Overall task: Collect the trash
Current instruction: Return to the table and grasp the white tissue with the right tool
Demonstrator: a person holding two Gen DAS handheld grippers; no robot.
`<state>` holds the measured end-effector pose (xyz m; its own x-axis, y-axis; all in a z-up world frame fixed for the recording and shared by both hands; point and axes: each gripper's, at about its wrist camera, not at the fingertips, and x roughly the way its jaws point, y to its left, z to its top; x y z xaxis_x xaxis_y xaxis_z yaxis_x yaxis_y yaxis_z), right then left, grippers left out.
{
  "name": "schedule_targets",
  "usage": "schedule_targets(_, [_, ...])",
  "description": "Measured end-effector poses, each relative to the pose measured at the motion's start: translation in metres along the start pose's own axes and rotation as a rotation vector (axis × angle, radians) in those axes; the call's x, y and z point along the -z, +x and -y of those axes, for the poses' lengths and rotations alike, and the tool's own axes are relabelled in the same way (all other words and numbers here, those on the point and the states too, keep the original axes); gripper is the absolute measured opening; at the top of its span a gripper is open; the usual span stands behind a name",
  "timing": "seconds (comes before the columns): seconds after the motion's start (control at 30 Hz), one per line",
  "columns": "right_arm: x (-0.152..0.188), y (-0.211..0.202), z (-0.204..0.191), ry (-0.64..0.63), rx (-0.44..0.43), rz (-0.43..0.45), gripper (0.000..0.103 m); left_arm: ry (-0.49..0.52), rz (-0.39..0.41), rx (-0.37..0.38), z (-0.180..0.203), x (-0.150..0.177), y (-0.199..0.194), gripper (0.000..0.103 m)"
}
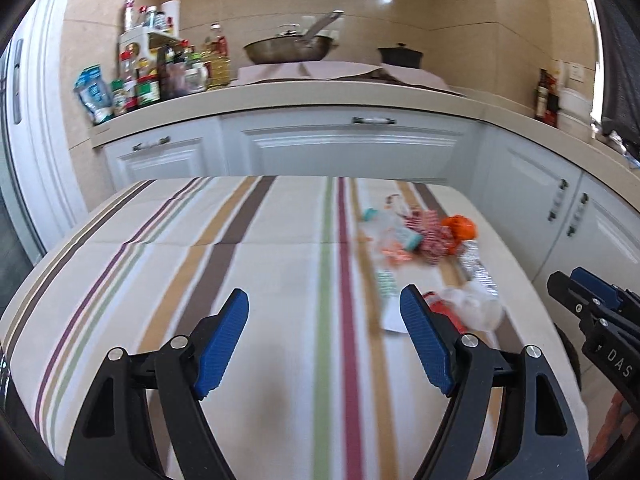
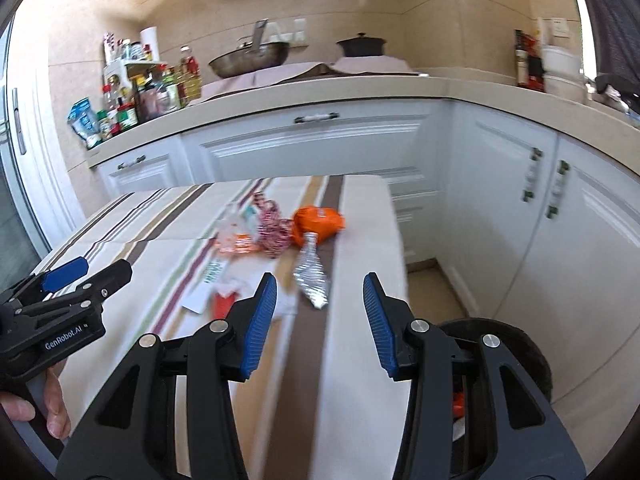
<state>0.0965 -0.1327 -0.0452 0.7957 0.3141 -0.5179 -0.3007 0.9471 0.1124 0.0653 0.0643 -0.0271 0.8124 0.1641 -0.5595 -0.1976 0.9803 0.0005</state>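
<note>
Hovering both hand-held grippers spread, empty | striped tablecloth [image 1: 240,264] w/ trash [image 2: 276,232] | kitchen cabinets [image 2: 312,148]

Striped-cloth surface [image 2: 352,240] carrying scattered trash

Toward twelve o'clock lie an orange crumpled plastic bag [image 2: 318,224], a red-and-white patterned wrapper [image 2: 272,232] and a crushed silver foil packet [image 2: 312,276]; nearer, a white paper slip [image 2: 196,300].

orange bag [image 2: 318,222]: crumpled, far end of the pile
foil wrapper [image 2: 312,274]: silver, flattened, just below it
red-white wrapper [image 2: 274,232]: scrunched, left of the bag
white card [image 2: 198,300]: flat, nearest edge
</note>
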Motion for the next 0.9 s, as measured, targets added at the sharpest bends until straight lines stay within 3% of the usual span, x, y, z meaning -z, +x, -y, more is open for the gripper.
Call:
schedule_targets(0.57, [-0.001, 0.064, -0.036, -0.030, -0.013, -0.192, 0.043, -0.055, -0.058, 0.007, -0.035, 0.004, 0.022, 0.076])
schedule_targets(0.77, [0.002, 0.072, -0.037, -0.030, -0.041, -0.240, 0.021, -0.060, -0.068, 0.016, -0.037, 0.005, 0.026, 0.076])
schedule_targets(0.9, [0.001, 0.070, -0.038, -0.032, -0.043, -0.230, 0.015, -0.064, -0.073, 0.021, -0.037, 0.005, 0.028, 0.076])
